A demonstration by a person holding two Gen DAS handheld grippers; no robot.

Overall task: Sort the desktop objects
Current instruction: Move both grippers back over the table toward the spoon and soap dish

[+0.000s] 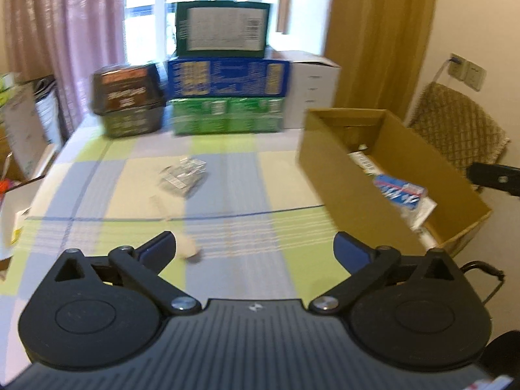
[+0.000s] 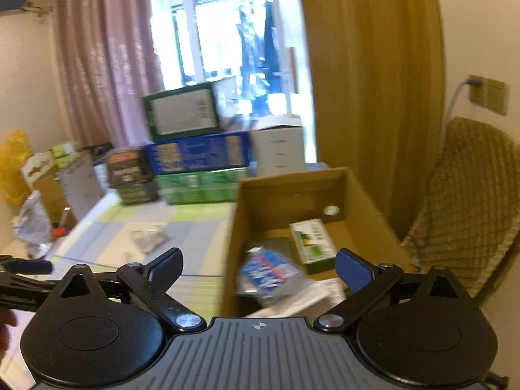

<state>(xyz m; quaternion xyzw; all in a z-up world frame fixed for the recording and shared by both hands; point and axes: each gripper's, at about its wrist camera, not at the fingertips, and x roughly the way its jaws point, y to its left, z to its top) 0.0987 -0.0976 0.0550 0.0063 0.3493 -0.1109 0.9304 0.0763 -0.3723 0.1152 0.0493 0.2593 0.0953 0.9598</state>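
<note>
Two grippers hover with their fingers spread wide and nothing held. The left gripper [image 1: 255,248] hangs over the checked tablecloth [image 1: 247,169]; a small pale object [image 1: 190,250], too blurred to name, lies just inside its left finger [image 1: 156,250]. A clear plastic packet [image 1: 184,175] lies farther ahead, left of the midline, its long axis slanting toward the far right. The right gripper [image 2: 260,268] sits above the near end of the open cardboard box [image 2: 354,182], over a blue-and-white packet [image 2: 271,269] lying inside beside a green-and-white carton [image 2: 313,240].
</note>
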